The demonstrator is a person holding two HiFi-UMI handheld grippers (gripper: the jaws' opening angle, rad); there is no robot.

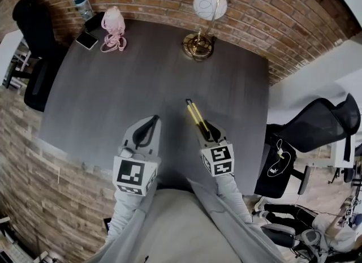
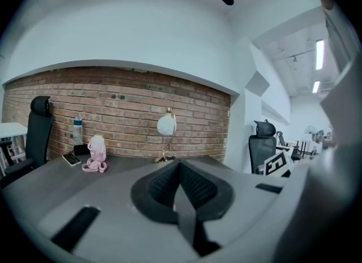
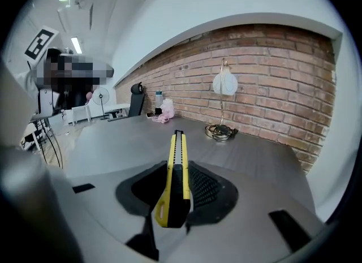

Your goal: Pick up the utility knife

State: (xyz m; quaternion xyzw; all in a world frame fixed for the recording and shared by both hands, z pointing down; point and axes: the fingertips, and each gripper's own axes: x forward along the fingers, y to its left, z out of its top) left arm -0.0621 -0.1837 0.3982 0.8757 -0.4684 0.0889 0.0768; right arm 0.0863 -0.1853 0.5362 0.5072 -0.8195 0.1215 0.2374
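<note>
Your right gripper (image 1: pixel 206 134) is clamped on the knife (image 1: pixel 196 116). In the right gripper view both pads squeeze the yellow-and-black handle (image 3: pixel 176 177) near its back end. The rest of it sticks straight out past the jaws, clear of the table (image 1: pixel 102 98). From the head view the knife points off toward 11 o'clock from that gripper, over the middle of the table.

Your left gripper (image 1: pixel 150 123) sits just beside it at 9 o'clock. Its jaws are pressed together with nothing in them, as its own view (image 2: pixel 180 171) shows.

Against the brick wall, the lamp (image 1: pixel 202 27) is at 12 o'clock. A pink thing (image 1: pixel 114 30), a phone (image 1: pixel 87 41) and a bottle (image 1: pixel 83 4) are bunched at about 10 o'clock, well away from both grippers.
</note>
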